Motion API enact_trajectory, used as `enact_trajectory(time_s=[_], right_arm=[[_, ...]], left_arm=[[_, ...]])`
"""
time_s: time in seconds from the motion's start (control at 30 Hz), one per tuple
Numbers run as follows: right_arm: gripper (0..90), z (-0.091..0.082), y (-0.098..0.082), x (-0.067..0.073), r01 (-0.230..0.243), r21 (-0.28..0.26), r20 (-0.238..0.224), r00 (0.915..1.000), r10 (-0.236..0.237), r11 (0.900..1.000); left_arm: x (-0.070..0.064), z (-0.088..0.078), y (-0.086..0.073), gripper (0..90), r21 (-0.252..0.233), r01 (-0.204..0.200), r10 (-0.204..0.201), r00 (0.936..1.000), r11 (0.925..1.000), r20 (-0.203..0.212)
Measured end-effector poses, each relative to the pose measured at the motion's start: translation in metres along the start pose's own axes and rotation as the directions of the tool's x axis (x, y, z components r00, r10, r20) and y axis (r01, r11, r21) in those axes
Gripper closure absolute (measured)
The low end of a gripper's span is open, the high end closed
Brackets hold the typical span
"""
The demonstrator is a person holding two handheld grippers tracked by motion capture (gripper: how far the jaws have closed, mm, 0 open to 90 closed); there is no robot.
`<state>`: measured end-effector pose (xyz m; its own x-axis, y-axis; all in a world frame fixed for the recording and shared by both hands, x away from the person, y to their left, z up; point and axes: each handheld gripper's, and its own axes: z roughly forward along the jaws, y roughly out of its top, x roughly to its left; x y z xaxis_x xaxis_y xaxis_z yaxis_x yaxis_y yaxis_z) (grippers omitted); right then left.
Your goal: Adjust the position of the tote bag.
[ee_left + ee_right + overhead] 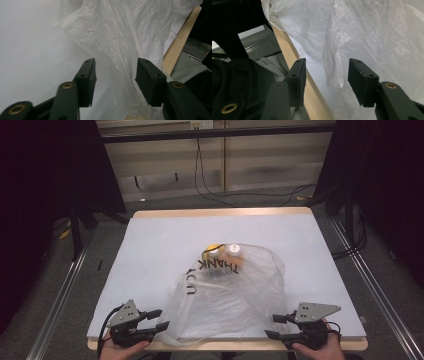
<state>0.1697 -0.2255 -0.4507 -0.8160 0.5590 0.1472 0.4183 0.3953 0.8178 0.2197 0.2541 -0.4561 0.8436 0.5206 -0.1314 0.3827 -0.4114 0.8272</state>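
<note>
Clear crinkled bag [235, 295] slumps on the table [150, 245] — my left gripper [159, 319] and right gripper [275, 326] flank it, jaws apart.

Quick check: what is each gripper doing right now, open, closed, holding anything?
Left gripper: open, jaws either side of a fold of the plastic bag, not clamped.
Right gripper: open, at the bag's edge, holding nothing.

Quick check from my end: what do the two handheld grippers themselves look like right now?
Both the left gripper and the right gripper are black, each topped by a grey three-cornered plate with small holes. The jaws are flat black rectangular pads on arms with brass-coloured rivets. A black cable loops from the left one.
</note>
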Motion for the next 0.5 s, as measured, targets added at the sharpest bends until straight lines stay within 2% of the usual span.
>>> enact_trajectory(time_s=[0.1, 0.13, 0.17, 0.2, 0.23, 0.27, 0.3, 0.43, 0.5], right_arm=[[50.6, 0.0034, -0.0001, -0.0016, 0.002, 0.017, -0.003, 1.0, -0.002, 1.0], [59.0, 0.0062, -0.0002, -0.0015, 0.004, 0.037, -0.002, 1.0, -0.004, 0.999], [59.0, 0.0062, -0.0002, -0.0015, 0.004, 0.037, -0.002, 1.0, -0.004, 0.999], [63.0, 0.0064, -0.0002, -0.0013, 0.002, 0.042, -0.003, 1.0, -0.002, 0.999], [68.0, 0.0068, -0.0002, -0.0015, 0.004, 0.044, 0.009, 0.9999, -0.005, 0.999], [75.2, 0.0067, -0.0005, -0.0025, -0.002, 0.045, 0.011, 0.9999, 0.002, 0.999], [75.2, 0.0067, -0.0005, -0.0025, -0.002, 0.045, 0.011, 0.9999, 0.002, 0.999], [87.7, 0.0077, 0.0005, -0.0048, -0.012, 0.045, 0.009, 0.9999, 0.011, 0.999], [89.0, 0.0074, 0.0012, -0.005, -0.01, 0.039, 0.012, 0.9999, 0.01, 0.999]], left_arm=[[-0.0004, 0.0007, 0.0003, 65.1, 0.011, -0.009, 0.009, 0.9999, 0.9999, 0.013], [-0.0008, 0.0022, 0.0008, 70.0, 0.011, -0.015, 0.014, 0.9992, 0.9998, 0.037], [-0.0008, 0.0022, 0.0008, 74.0, 0.011, -0.015, 0.014, 0.9992, 0.9998, 0.037], [-0.0015, 0.0026, 0.001, 74.0, 0.001, -0.004, 0.004, 0.999, 1.0, 0.044], [-0.0004, 0.0018, 0.0015, 77.6, 0.005, -0.017, 0.017, 0.999, 0.9998, 0.042], [0.0005, 0.0013, 0.0019, 83.6, 0.001, -0.013, 0.013, 0.9986, 0.9999, 0.052], [0.0005, 0.0013, 0.0019, 85.0, 0.001, -0.013, 0.013, 0.9986, 0.9999, 0.052], [0.0034, 0.0018, 0.0036, 88.0, -0.023, -0.013, 0.014, 0.9976, 0.9997, 0.068], [0.0044, 0.001, 0.0041, 88.4, -0.031, -0.013, 0.015, 0.9974, 0.9994, 0.071]])
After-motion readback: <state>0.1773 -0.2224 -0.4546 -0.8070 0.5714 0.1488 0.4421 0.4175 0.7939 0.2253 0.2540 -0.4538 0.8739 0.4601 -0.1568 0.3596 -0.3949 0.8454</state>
